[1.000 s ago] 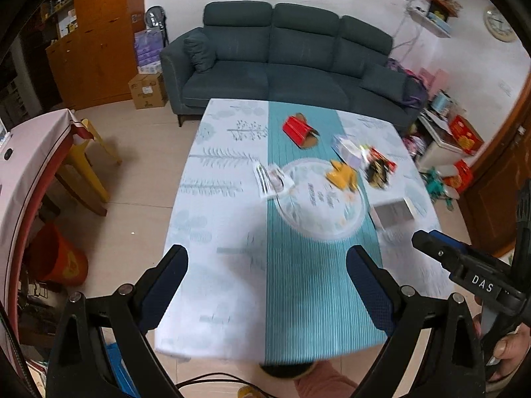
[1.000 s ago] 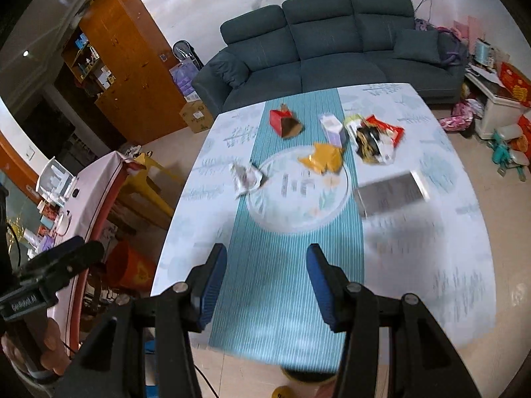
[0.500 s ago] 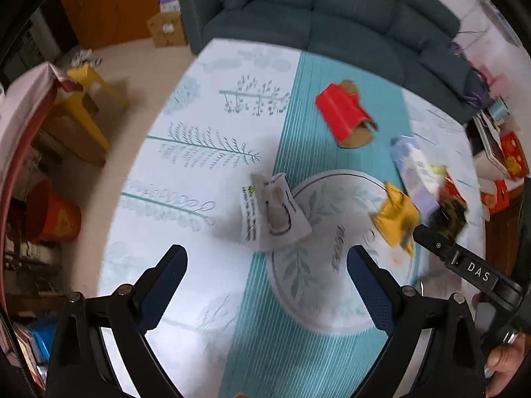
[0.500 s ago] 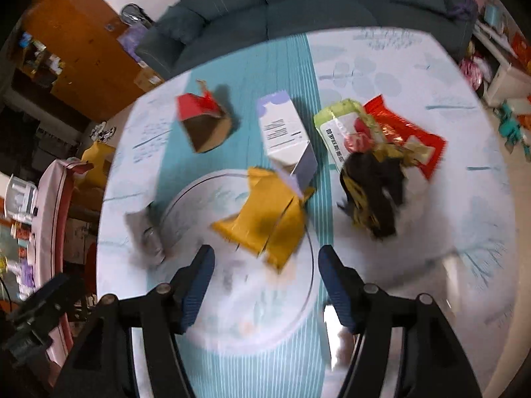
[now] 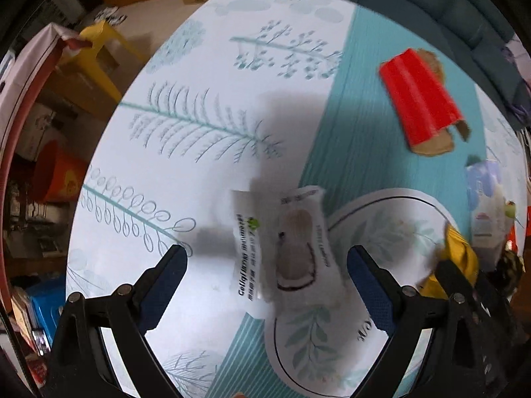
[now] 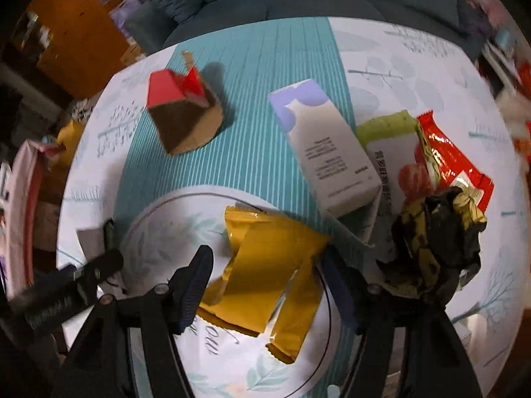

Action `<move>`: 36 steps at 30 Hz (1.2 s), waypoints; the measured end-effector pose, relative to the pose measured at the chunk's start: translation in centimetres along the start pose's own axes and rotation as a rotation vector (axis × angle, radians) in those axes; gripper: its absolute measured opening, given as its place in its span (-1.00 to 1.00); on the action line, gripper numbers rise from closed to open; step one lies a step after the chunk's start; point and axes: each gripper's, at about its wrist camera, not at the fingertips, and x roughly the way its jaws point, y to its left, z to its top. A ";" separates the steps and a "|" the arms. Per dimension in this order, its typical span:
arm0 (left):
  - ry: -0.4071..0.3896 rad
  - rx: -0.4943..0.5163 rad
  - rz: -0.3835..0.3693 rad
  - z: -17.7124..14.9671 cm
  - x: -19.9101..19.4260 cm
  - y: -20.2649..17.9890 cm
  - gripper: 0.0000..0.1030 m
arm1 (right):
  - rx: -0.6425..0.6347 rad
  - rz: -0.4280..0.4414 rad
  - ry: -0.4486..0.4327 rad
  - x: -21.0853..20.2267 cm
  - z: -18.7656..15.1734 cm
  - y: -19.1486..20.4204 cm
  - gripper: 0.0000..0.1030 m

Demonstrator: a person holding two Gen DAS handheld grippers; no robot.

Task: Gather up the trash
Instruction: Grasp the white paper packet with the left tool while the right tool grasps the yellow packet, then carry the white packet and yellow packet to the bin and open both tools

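On the worktop [image 5: 199,106] nothing looks collected yet: the left gripper [image 5: 265,268], fingers wide and empty, straddles a white wrapper [image 5: 282,245]; the right gripper [image 6: 265,278], equally spread, straddles a yellow packet [image 6: 265,272]. Boxes and wrappers remain.

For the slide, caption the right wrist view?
Open right claw straddles a yellow wrapper on the table.

Dim indoor light, motion blur esp. at edges, heavy fisheye warp, dark vignette, soft shadows.
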 end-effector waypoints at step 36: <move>-0.187 0.272 -0.272 -18.3 -16.4 9.1 -0.84 | 0.145 0.218 -0.178 -15.3 -15.4 -0.3 -0.65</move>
